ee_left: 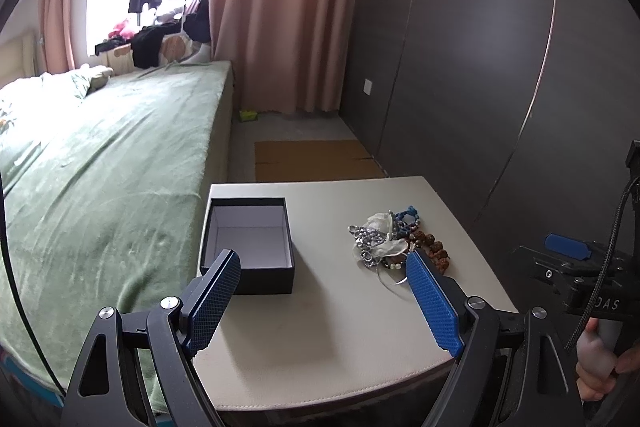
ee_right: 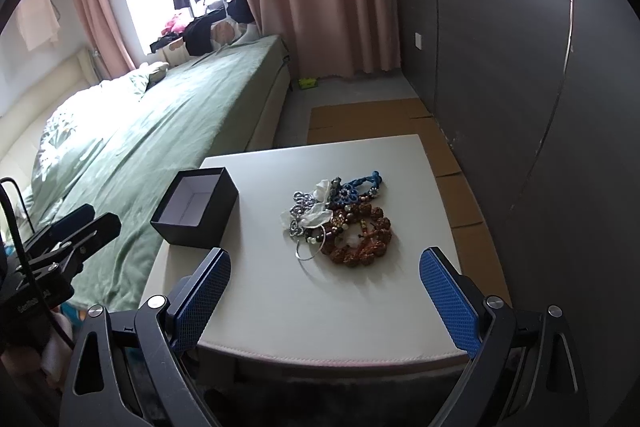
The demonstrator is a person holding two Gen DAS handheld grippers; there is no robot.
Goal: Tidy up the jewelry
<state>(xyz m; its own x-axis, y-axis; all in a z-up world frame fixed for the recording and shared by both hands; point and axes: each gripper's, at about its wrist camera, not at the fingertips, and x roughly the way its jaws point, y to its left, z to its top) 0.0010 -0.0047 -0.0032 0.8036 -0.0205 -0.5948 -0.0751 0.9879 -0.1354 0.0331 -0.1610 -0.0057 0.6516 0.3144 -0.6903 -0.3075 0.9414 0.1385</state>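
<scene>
Grippers first: our left gripper hangs above the near part of the pale table with its jaws spread wide and nothing between them. Our right gripper is likewise wide open and empty, over the near edge of the same table.

Outward from there, the jewelry pile lies just ahead of the right gripper, slightly toward its left finger: brown beaded bracelets nearest, a thin silver ring at the pile's near left edge, white and silver pieces in the middle, blue knotted pieces at the far side. From the left gripper the pile sits beside its right fingertip. The open black box, empty and white inside, stands to the left, behind our left gripper's left finger, well apart from the pile.

We judge nothing is sorted yet. Next comes picking one piece from the tangle without dragging its neighbours, then carrying it to the box.
</scene>
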